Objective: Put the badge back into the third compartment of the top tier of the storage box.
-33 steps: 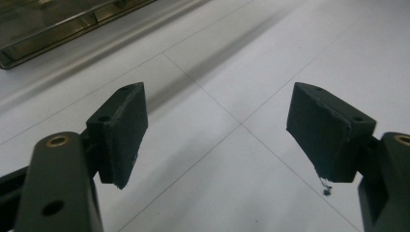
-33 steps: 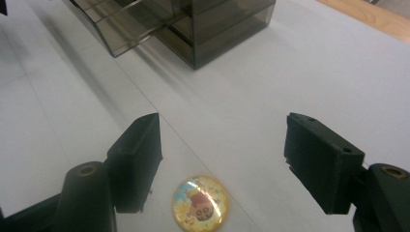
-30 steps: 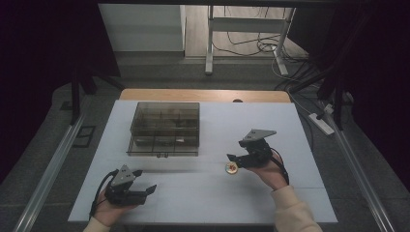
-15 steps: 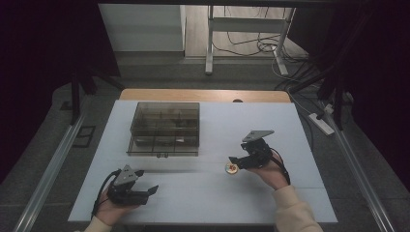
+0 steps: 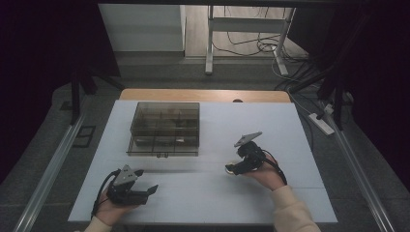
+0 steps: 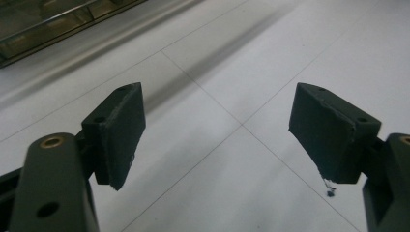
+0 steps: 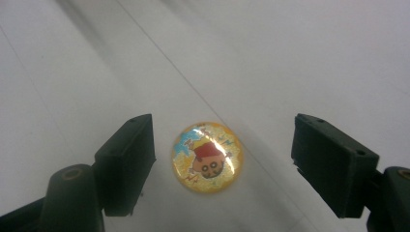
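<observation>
A small round yellow badge with a cartoon figure lies flat on the white table, between the jaws of my right gripper. Those jaws have just been opening and stand apart from the badge on both sides. From above, the right gripper points left at the table's right middle, with the badge a pale speck at its tips. My left gripper rests near the front left of the table, jaws wide apart. Between its jaws there is bare table in the left gripper view.
A clear plastic compartment box with small items inside stands at the back left of the white table; its front edge shows in the left gripper view. Cables and a metal stand lie on the floor beyond the table.
The right gripper has shifted slightly and its jaws have widened around the badge. The left gripper has stayed where it was.
</observation>
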`<state>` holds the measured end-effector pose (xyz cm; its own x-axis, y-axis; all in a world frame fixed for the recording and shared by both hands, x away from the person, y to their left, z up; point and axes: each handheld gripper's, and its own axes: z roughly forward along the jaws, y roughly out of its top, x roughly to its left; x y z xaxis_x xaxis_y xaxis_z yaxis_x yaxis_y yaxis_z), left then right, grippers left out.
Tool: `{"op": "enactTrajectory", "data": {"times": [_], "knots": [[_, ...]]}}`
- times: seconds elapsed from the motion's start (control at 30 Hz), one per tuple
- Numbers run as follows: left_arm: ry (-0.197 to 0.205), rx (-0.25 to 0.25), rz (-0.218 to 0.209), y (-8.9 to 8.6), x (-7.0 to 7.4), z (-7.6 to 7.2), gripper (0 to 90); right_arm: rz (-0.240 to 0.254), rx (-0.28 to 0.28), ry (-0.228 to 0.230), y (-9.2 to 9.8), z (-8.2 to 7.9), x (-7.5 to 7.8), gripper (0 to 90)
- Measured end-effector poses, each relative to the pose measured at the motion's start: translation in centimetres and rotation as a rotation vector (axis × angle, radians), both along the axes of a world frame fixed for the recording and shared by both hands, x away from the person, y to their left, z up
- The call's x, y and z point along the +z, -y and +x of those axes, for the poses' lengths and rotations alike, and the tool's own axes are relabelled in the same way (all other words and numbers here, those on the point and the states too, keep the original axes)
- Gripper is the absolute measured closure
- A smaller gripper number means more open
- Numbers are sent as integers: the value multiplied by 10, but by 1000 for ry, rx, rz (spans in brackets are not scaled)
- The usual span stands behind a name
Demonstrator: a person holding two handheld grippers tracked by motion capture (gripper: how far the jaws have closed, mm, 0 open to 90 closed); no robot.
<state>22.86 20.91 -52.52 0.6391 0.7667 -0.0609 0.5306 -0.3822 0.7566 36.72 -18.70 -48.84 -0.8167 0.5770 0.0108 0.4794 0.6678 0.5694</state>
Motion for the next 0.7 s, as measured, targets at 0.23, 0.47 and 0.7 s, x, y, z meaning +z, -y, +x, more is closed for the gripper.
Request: {"op": "enactTrajectory", "data": {"times": [0.23, 0.47, 0.7], "knots": [[-1, 0, 2, 0, 0, 0, 213, -41, 9, -37, -7, 0, -8, 229], [-3, -2, 4, 0, -1, 0, 213, -70, 9, -74, -12, 1, -15, 229], [-4, -5, 7, 0, -1, 0, 213, -86, 10, -85, -14, 2, -18, 225]]}}
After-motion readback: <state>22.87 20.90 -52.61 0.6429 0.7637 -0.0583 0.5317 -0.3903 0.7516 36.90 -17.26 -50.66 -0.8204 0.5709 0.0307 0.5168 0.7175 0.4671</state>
